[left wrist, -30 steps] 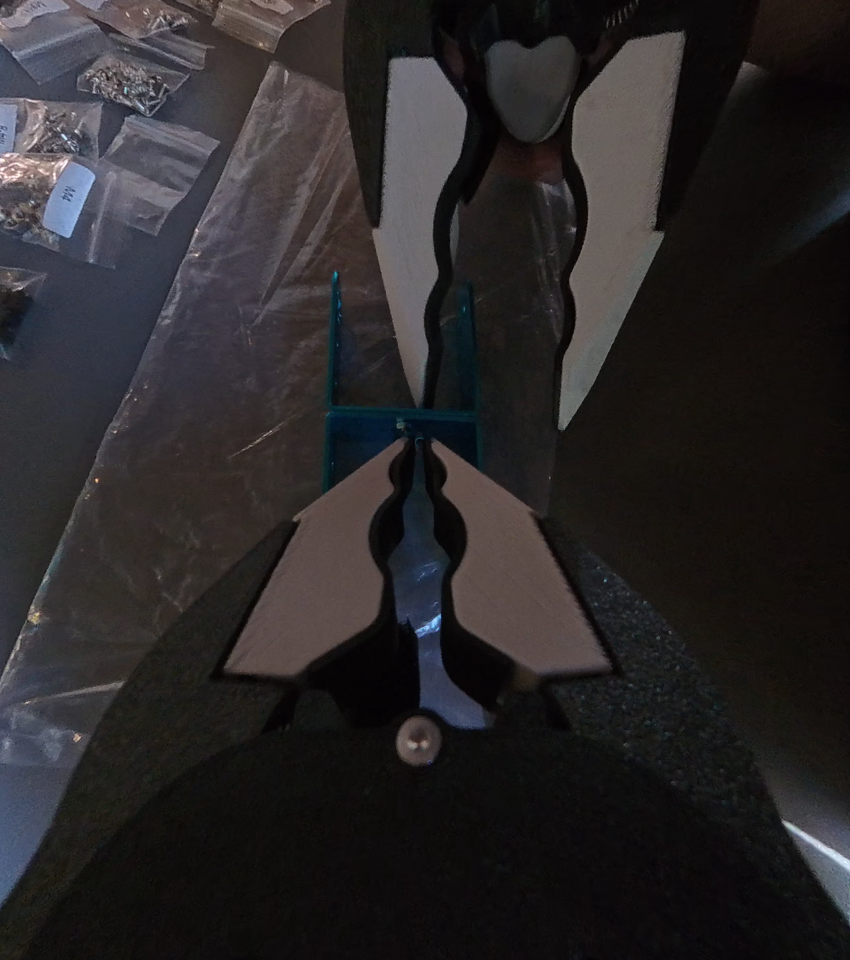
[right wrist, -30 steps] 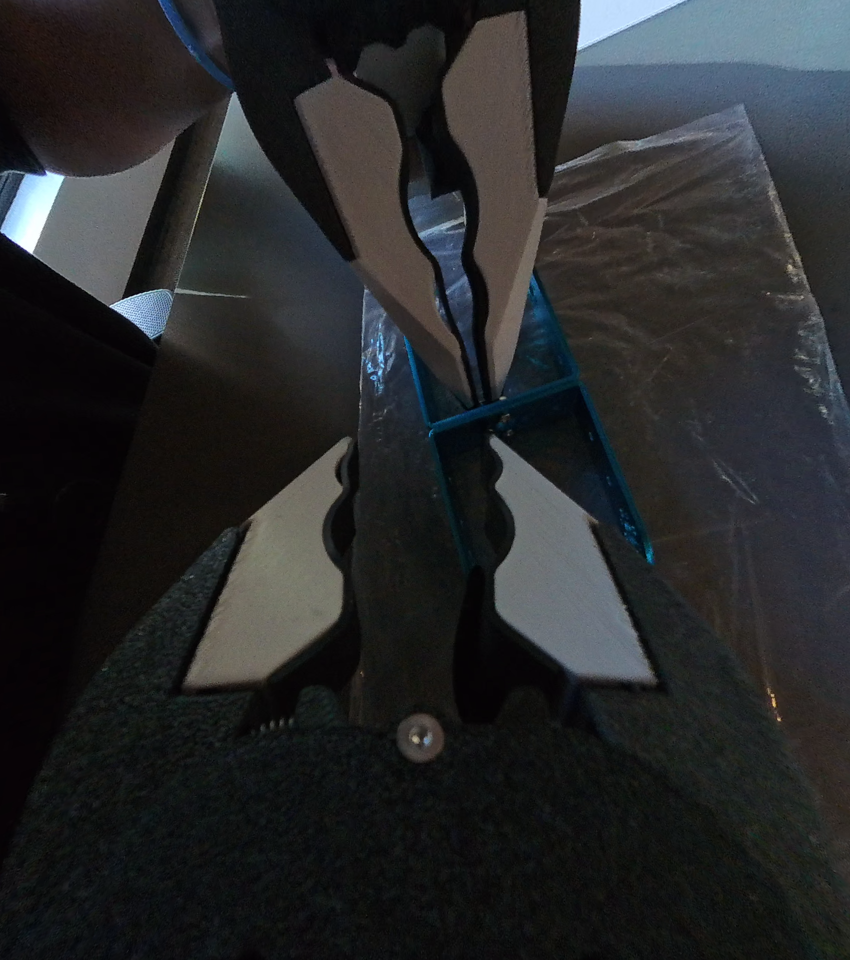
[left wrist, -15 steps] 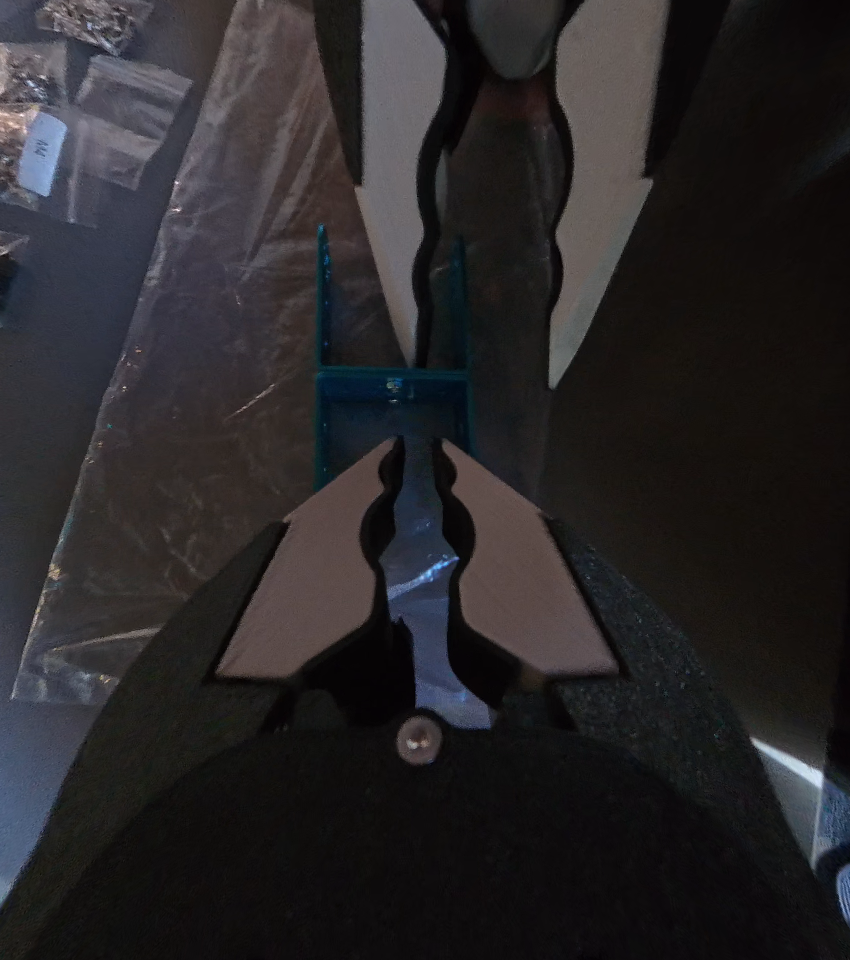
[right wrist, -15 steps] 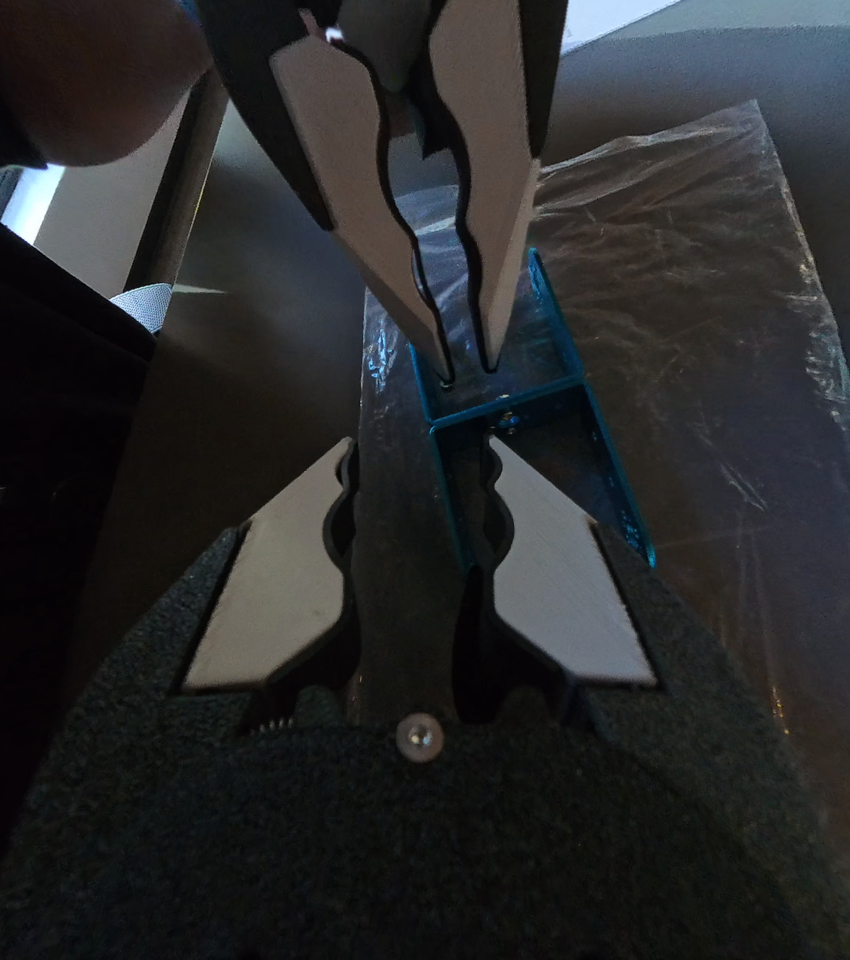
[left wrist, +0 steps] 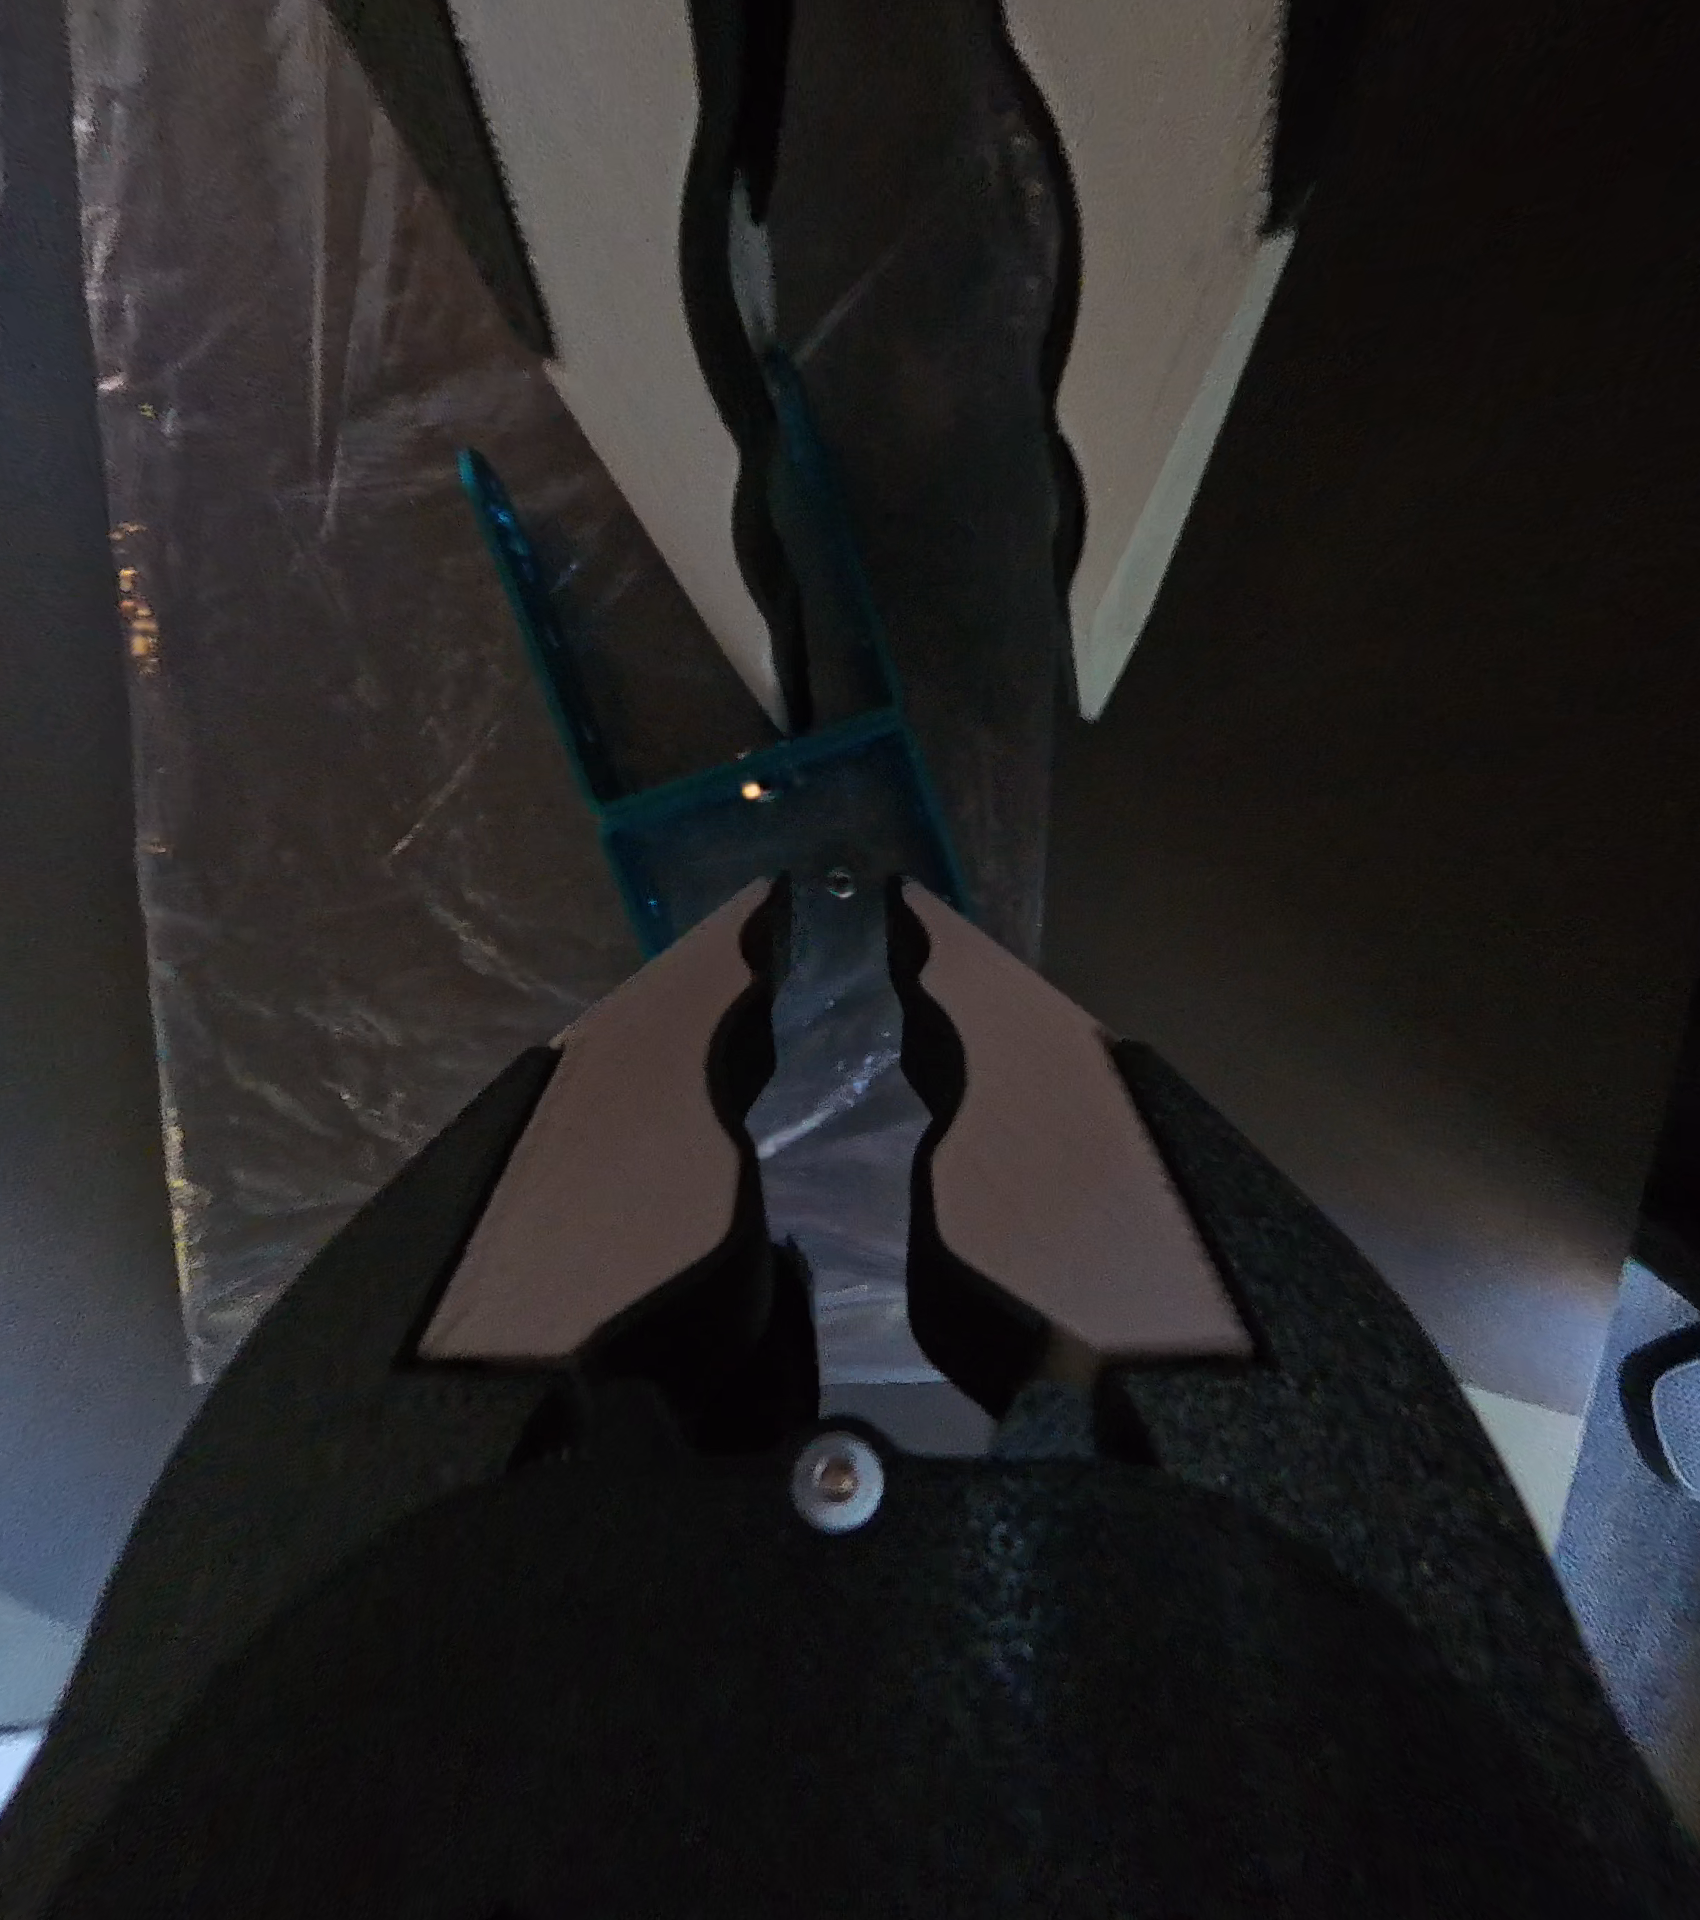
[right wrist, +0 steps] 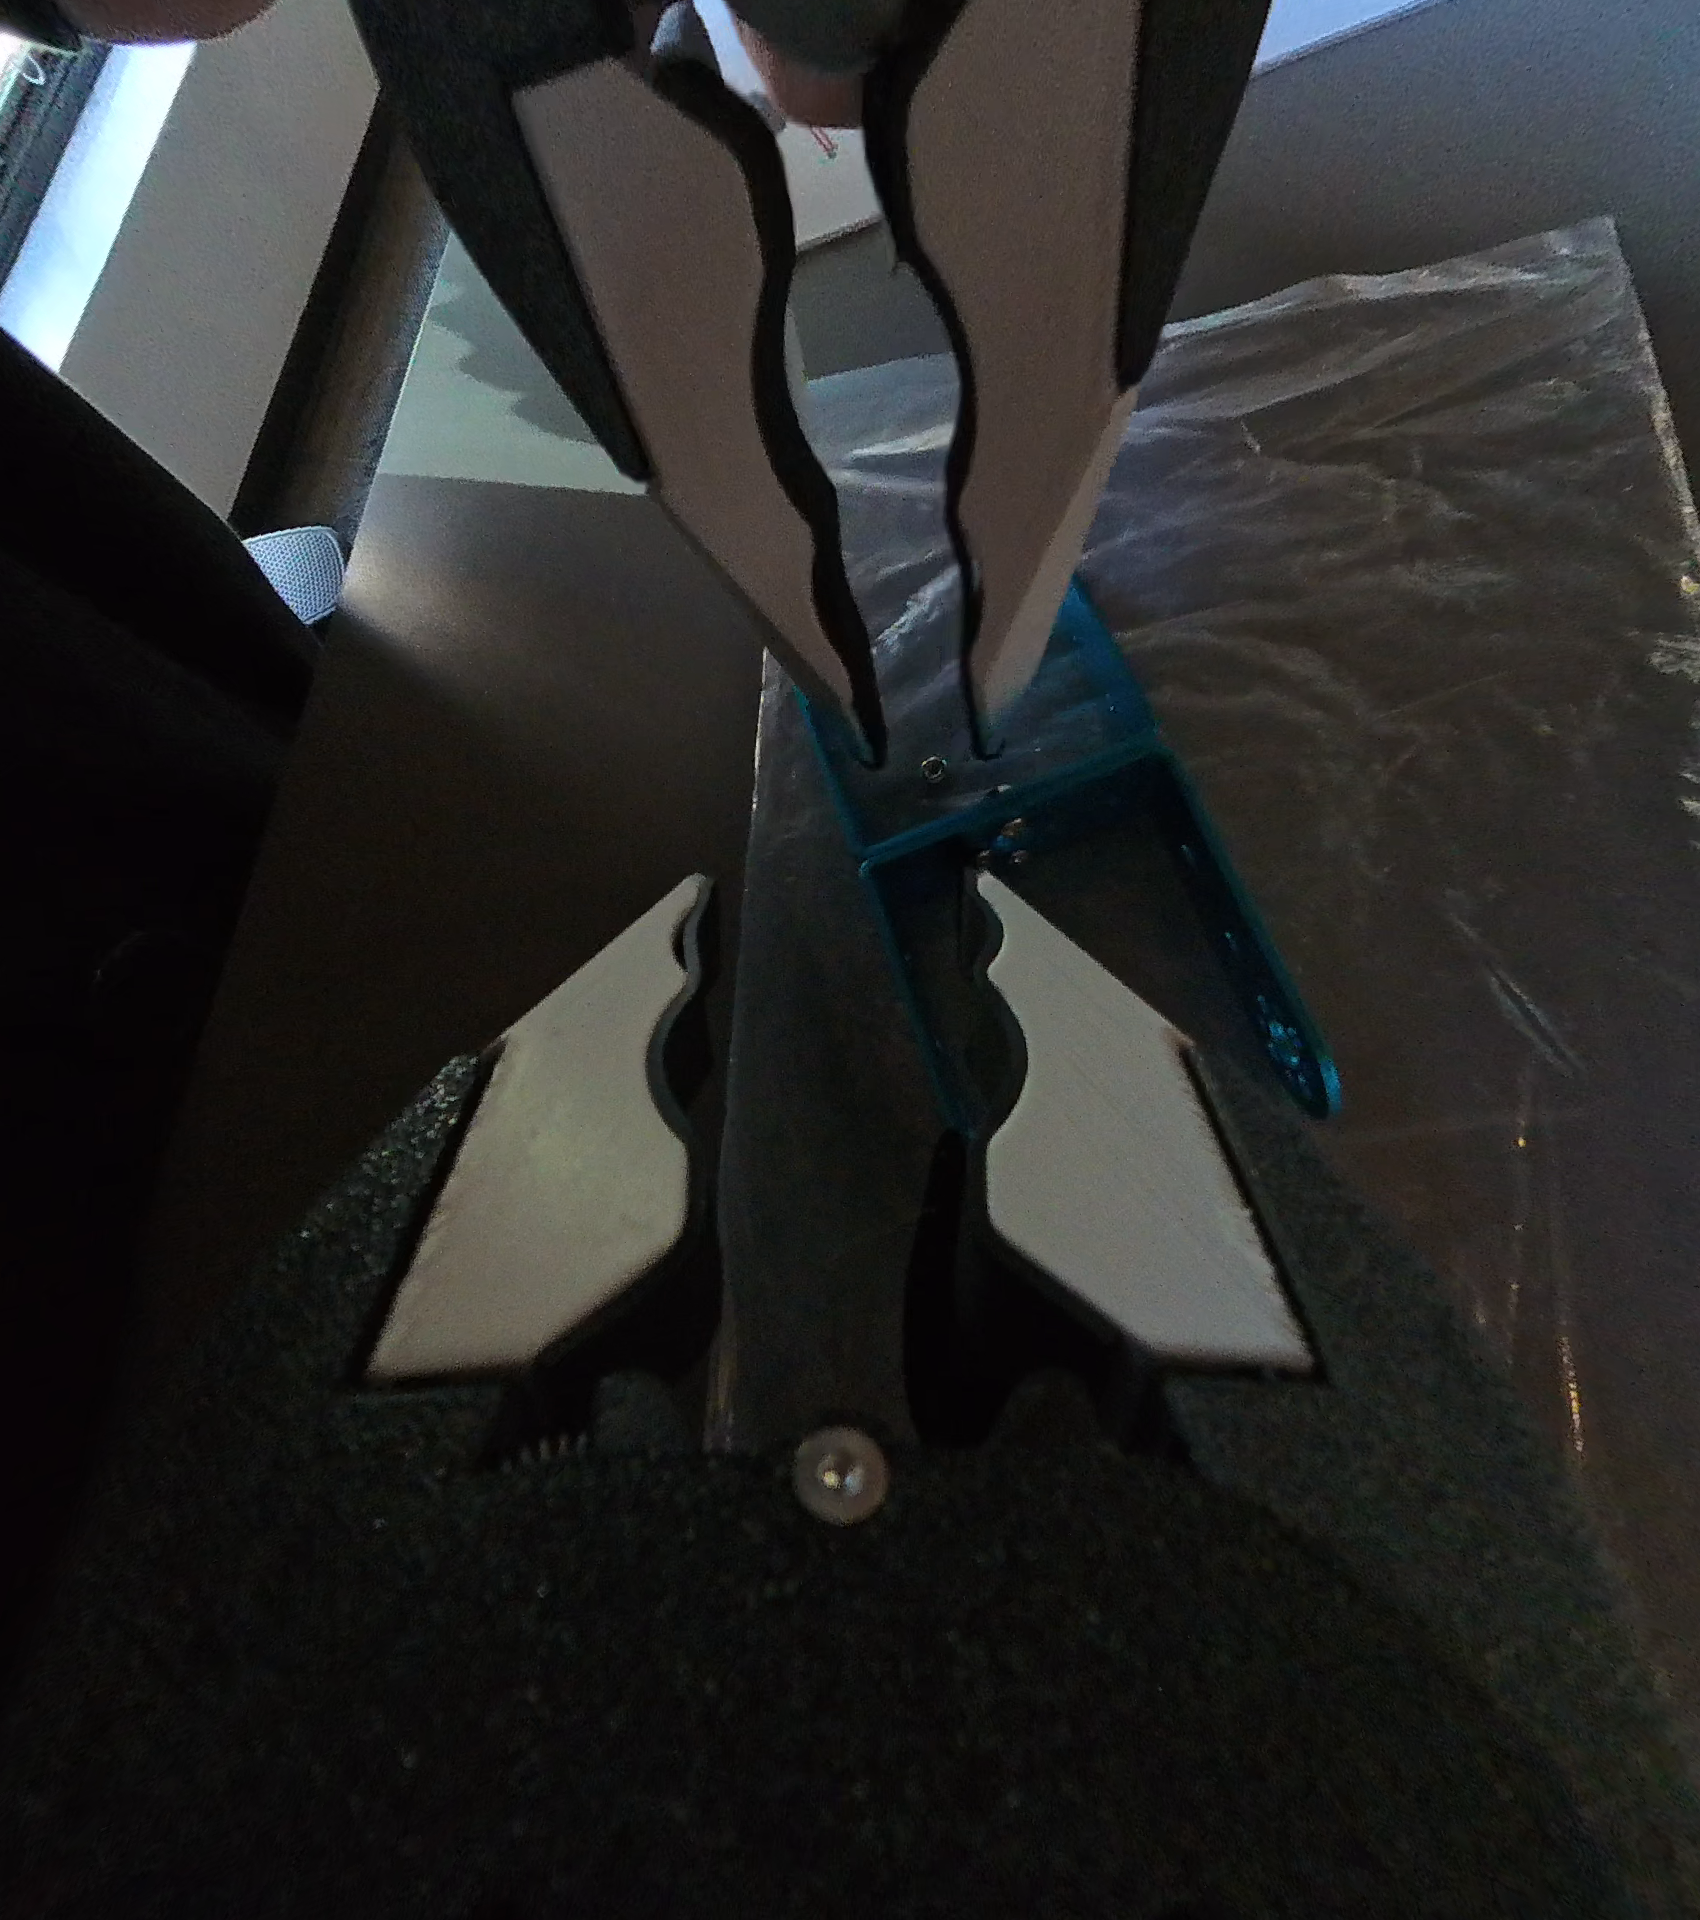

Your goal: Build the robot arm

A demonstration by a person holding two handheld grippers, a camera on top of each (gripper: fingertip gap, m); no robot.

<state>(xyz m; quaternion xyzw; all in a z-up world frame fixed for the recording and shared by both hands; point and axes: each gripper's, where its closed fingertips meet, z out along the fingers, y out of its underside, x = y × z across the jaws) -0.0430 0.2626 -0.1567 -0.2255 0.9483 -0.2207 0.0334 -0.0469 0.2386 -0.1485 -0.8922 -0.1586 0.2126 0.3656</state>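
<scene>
The dark table (right wrist: 534,665) carries a clear plastic sheet (right wrist: 1397,582), and on that sheet lies the blue metal bracket (right wrist: 1116,727), my landmark. My right gripper (right wrist: 841,894) comes at the bracket's one end, fingers spread wide, one of the bracket's side walls standing between them, nothing pinched. My left gripper (left wrist: 833,883) meets the bracket's other end, fingers parted a little, tips set either side of a small screw (left wrist: 838,885) in the bracket's floor, gripping nothing.

Left gripper (left wrist: 835,894), right gripper (right wrist: 841,894): grainy black bodies, pale flat finger plates with wavy black inner edges, one silver screw at centre base.
</scene>
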